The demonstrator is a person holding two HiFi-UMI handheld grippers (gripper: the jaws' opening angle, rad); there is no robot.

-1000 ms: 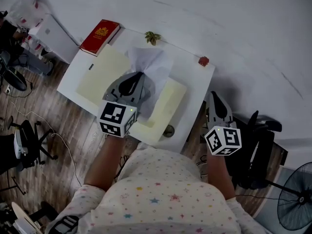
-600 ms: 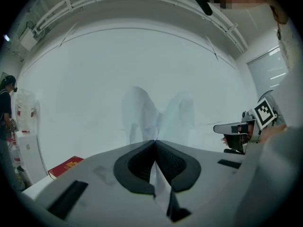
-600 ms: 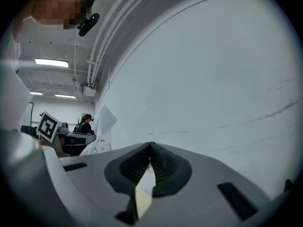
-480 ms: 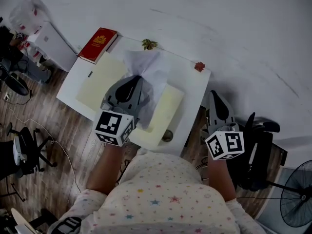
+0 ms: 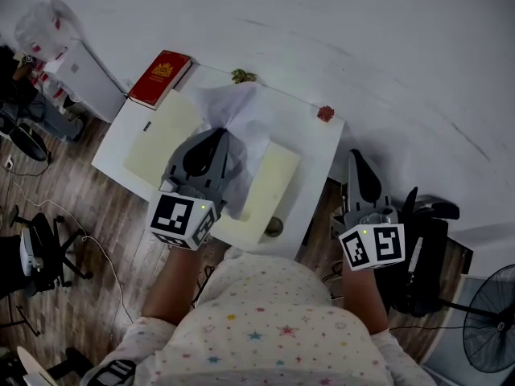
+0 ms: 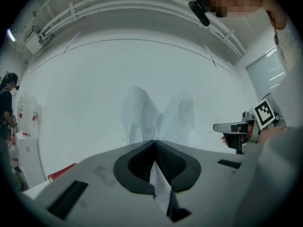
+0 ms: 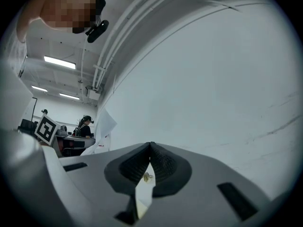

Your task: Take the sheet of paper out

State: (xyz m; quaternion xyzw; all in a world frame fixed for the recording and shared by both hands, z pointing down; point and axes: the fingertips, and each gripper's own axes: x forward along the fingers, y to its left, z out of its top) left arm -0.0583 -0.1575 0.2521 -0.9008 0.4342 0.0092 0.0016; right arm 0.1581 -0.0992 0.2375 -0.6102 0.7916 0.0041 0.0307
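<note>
A white sheet of paper (image 5: 251, 117) stands up crumpled above a cream folder (image 5: 158, 132) that lies open on the white table (image 5: 312, 148). My left gripper (image 5: 223, 132) is shut on the sheet's near edge and holds it above the folder. In the left gripper view the pads (image 6: 142, 162) meet at the tip of the left gripper (image 6: 155, 142), and the sheet (image 6: 156, 115) fans out beyond it. My right gripper (image 5: 355, 156) hangs off the table's right side. In its own view the right gripper (image 7: 150, 146) is shut with nothing held, and the sheet (image 7: 105, 125) shows at the left.
A red book (image 5: 161, 79) lies at the table's back left corner. A small leaf (image 5: 244, 76), a red bit (image 5: 325, 113) and a round object (image 5: 274, 227) sit near the table's edges. A black chair (image 5: 426, 248) and a fan (image 5: 491, 320) stand at the right.
Both grippers have risen. The left one has drawn the sheet higher off the folder. The right one stays beside the table with nothing in it.
</note>
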